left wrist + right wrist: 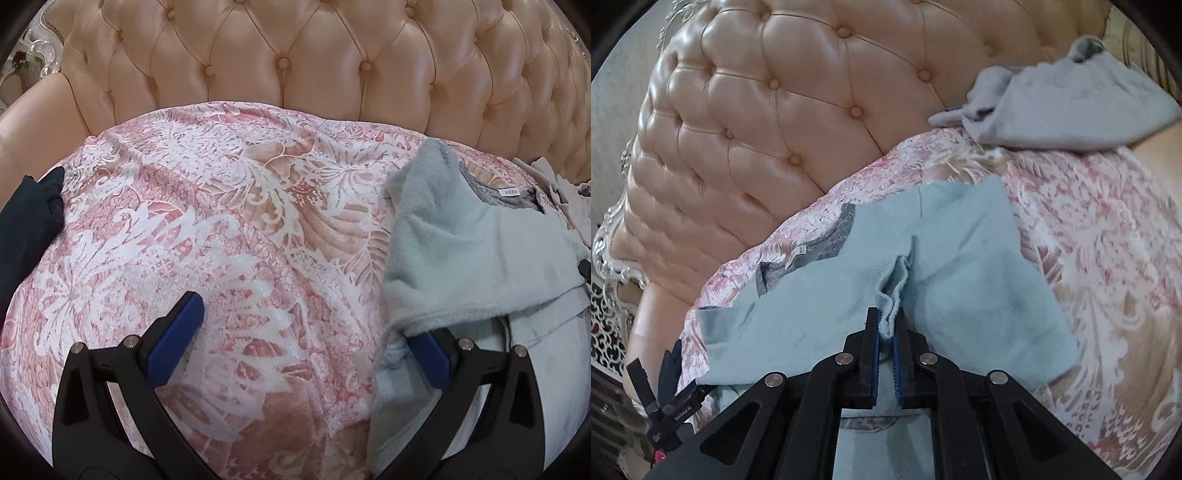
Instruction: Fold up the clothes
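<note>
Nearest the right camera, the right tool is nearly closed, its blue pads pinching a bunched edge of the pale blue top. That top lies spread on the pink floral bedspread, grey collar toward the tufted headboard. Farther back, a grey garment sits crumpled against the headboard. On the other side, the left tool stands wide, holding nothing; its right finger is under the top's edge.
</note>
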Demonstrator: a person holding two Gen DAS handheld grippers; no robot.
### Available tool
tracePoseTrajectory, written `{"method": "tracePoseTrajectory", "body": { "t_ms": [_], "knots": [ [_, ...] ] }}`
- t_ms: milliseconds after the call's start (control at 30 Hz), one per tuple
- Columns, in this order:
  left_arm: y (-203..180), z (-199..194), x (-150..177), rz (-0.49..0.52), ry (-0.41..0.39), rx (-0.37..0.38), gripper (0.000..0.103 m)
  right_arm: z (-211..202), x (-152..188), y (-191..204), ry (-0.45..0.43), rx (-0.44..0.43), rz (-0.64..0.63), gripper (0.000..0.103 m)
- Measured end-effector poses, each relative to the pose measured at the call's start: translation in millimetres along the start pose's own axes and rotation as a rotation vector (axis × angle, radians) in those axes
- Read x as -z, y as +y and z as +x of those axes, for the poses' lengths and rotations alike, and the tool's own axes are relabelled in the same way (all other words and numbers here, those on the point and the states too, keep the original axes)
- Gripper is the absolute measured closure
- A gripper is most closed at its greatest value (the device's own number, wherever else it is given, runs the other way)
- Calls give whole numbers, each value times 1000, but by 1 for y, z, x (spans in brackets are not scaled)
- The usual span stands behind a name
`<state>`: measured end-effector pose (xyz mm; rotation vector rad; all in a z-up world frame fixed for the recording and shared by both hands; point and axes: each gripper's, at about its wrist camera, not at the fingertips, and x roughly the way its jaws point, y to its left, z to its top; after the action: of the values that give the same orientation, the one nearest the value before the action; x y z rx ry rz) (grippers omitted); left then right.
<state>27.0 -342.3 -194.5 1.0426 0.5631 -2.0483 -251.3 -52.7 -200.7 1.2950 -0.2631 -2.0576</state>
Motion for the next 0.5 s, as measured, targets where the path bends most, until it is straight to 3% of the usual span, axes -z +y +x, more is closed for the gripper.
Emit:
{"method": "tracePoseTrajectory", "body": {
  "t_ms": [167,300,400,433,500],
  "knots": [
    [0,-1,0,-4,3,3,0,-15,-6,12,-39,-10,-29,97],
    [0,-3,0,-7,21,20,0,4,1,-1,41,62,4,97],
    [1,-4,-2,-5,46,46,0,2,1,0,30,69,22,96],
    [1,-6,-2,-5,50,58,0,1,0,1,31,76,27,94],
    [3,-12,-3,-4,54,83,0,-4,-2,2,45,105,40,80]
  ]
}}
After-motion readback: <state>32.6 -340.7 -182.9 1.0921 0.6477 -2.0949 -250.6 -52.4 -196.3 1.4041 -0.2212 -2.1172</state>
